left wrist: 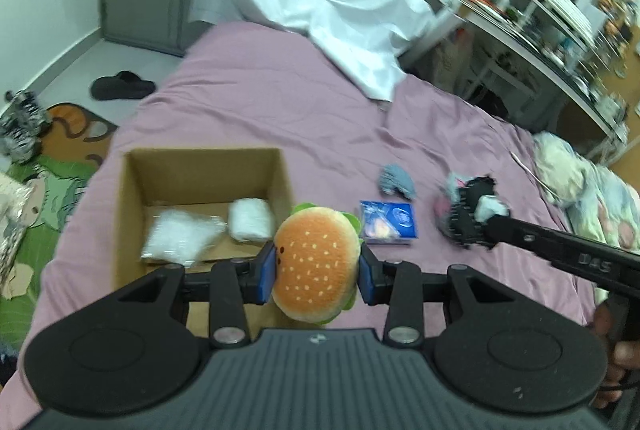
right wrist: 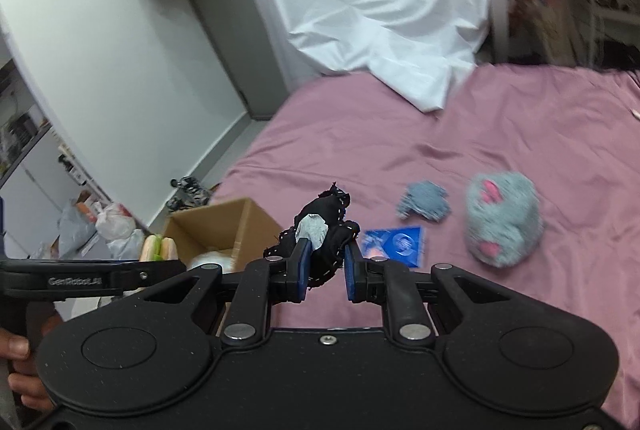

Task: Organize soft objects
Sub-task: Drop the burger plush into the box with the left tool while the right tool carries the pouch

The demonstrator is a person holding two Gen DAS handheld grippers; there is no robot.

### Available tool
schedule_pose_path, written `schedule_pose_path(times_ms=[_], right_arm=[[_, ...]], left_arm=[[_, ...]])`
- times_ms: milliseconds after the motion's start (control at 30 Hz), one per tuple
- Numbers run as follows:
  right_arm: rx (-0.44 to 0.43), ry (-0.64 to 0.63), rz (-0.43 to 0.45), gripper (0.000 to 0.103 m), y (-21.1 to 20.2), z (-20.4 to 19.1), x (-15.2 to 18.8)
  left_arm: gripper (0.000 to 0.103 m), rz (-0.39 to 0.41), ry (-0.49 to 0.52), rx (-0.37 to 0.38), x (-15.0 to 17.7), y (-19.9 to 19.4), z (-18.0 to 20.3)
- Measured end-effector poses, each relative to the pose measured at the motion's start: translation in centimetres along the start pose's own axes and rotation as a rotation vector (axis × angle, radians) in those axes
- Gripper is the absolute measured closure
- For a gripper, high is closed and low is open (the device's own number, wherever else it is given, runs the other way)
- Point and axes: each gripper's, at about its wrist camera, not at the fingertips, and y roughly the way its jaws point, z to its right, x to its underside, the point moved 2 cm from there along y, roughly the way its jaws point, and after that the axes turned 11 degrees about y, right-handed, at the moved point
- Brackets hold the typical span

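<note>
Two loads carried: left gripper (left wrist: 317, 266) pinching burger toy (left wrist: 316, 262), right gripper (right wrist: 325, 262) pinching black cloth (right wrist: 326, 230); next, drop into box (left wrist: 200, 165) at ten o'clock.

Bed (left wrist: 248, 101): box (left wrist: 200, 165) at 9, sheet (left wrist: 340, 9) at 12, blue packet (left wrist: 388, 222), grey cloth (left wrist: 396, 179), pillow (left wrist: 580, 181) at 3.

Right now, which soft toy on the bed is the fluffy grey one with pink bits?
The round plush lying loose on the pink sheet. The burger and the black toy are each held in a gripper.
</note>
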Motion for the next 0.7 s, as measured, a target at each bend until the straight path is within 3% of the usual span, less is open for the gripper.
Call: schedule_pose_path(times_ms=[500, 700], right_arm=[[-0.081, -0.106, -0.049, 0.085, 2.2, -7.1, 1.6], [-0.088, -0.134, -0.064, 0.085, 3.5, -8.9, 2.1]], left_arm=[[0.063, -0.001, -0.131, -0.091, 2.6, -1.2, -7.8], [0.063, 0.000, -0.151, -0.071, 3.0, -0.8, -9.2]])
